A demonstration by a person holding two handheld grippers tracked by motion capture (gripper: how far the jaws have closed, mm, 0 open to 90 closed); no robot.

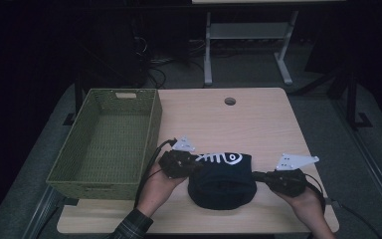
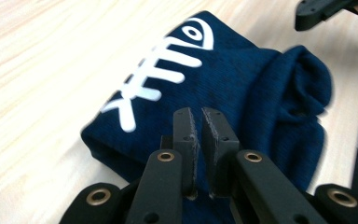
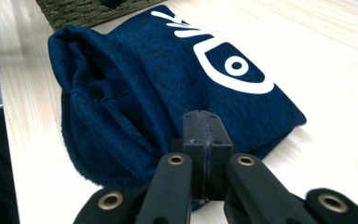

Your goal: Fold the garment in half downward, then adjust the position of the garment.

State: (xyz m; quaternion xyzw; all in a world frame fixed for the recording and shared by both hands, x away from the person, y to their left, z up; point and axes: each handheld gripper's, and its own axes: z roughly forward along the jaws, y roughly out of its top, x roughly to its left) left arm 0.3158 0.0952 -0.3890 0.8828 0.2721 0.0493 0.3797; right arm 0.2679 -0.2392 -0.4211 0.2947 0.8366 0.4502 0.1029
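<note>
A folded navy garment (image 1: 221, 181) with a white fish-skeleton print lies on the wooden table (image 1: 263, 124) near its front edge. My left gripper (image 1: 196, 167) reaches onto the garment's left edge. In the left gripper view its jaws (image 2: 198, 112) stand almost together over the navy garment (image 2: 270, 88), with a thin slit between the pads. My right gripper (image 1: 254, 175) meets the garment's right edge. In the right gripper view its pads (image 3: 201, 114) are pressed flat together at the rim of the garment (image 3: 135, 74). Whether a fold is pinched lower down is hidden.
A green woven basket (image 1: 151, 124) with nothing in it stands on the table's left side, close to the garment, and its wall (image 3: 84, 9) shows behind the cloth. A round cable hole (image 1: 230, 101) sits at the back. A desk frame (image 1: 248, 30) stands on the floor beyond.
</note>
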